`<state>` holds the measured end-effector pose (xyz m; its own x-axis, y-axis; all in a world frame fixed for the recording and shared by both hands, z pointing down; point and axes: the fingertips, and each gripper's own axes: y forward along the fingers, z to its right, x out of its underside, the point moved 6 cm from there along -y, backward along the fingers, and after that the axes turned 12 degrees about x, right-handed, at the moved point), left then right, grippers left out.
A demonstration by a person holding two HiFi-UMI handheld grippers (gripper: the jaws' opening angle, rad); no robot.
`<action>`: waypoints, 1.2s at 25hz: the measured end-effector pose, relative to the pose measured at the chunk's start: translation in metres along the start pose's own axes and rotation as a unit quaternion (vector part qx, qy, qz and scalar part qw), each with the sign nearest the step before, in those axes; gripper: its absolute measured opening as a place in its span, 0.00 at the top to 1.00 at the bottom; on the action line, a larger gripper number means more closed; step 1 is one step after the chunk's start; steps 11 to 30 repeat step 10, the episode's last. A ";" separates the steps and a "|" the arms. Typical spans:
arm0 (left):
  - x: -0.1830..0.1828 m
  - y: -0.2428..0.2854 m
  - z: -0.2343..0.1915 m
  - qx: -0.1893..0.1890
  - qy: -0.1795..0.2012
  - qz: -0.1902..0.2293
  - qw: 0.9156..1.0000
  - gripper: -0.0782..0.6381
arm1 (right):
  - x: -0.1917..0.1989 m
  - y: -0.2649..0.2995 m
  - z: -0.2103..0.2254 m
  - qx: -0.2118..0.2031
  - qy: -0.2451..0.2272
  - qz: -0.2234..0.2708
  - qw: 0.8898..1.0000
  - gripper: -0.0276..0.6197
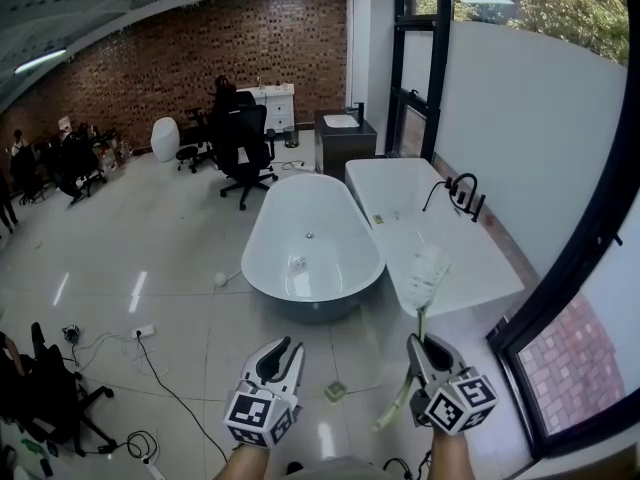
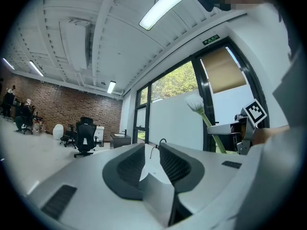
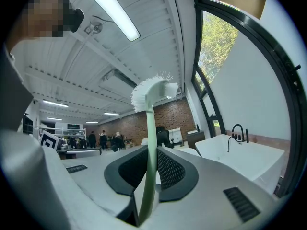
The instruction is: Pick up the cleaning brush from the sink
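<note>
Pickup step looked done: cleaning brush [image 3: 150,123] clamped by handle in right gripper [image 3: 151,152], bristle head up, in air, clear of sink [image 1: 420,198]. Left gripper [image 2: 151,150] jaws slightly apart, empty. Next move likely needed firm grip, steady carry away from sink.

Daylight from the tall windows [image 1: 520,8] and ceiling strip lights [image 3: 110,11] fill the room brightly. Glare streaks the tiled floor [image 1: 137,290]; fisheye distortion bends every edge.
</note>
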<state>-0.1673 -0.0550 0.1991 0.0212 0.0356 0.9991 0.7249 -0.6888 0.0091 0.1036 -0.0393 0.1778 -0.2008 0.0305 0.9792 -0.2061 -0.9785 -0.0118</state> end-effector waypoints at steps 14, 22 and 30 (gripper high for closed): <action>0.003 -0.005 -0.005 0.003 0.001 0.000 1.000 0.78 | 0.005 0.000 -0.006 0.001 -0.001 0.000 1.000 0.89; 0.003 -0.005 -0.005 0.003 0.001 0.000 1.000 0.78 | 0.005 0.000 -0.006 0.001 -0.001 0.000 1.000 0.89; 0.003 -0.005 -0.005 0.003 0.001 0.000 1.000 0.78 | 0.005 0.000 -0.006 0.001 -0.001 0.000 1.000 0.89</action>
